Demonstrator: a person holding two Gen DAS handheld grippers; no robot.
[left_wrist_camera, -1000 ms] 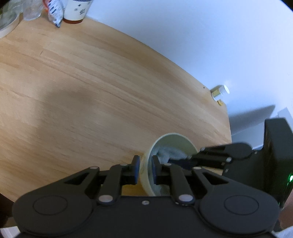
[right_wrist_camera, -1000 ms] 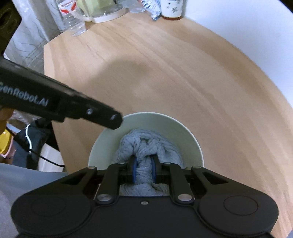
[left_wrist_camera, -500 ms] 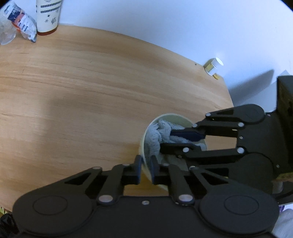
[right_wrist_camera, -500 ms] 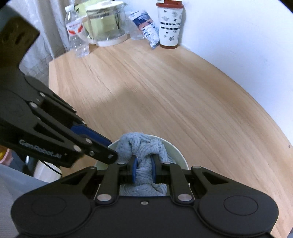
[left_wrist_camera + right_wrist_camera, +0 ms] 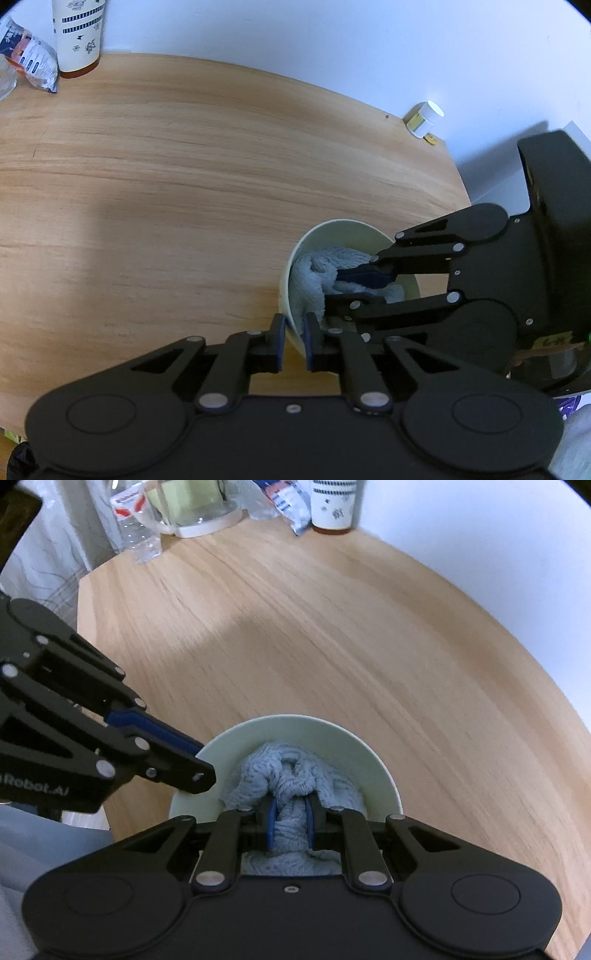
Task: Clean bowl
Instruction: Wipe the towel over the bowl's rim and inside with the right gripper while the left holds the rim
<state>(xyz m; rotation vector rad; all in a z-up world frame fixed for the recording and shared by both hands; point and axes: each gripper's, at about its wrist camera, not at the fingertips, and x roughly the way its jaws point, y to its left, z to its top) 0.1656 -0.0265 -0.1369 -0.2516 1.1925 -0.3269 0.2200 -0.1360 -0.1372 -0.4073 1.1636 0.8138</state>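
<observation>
Since the earlier frames, the bowl reads more squarely in the left wrist view, and the left gripper now has its jaws closed onto the near rim, one finger outside the wall and one inside. I read this as a clamp on the rim (the wall fills the gap between the pads).

The bowl sits on the wooden table near its right end, tilted with its mouth toward the right gripper. Inside it lies the blue-grey cloth, bunched, with a fold pinched tight between the right gripper's pads.

Governing relation: the cloth and the bowl's inner wall lie directly ahead of and below the right gripper, which enters from the side opposite my left clamp. In my judgement the right hand does the wiping while the left only steadies.

View differences: the right wrist view shows the pinch on the cloth and the far inner wall. The left wrist view shows the rim clamp, plus a small white-capped bottle at the table's far corner and a paper cup well away.
</observation>
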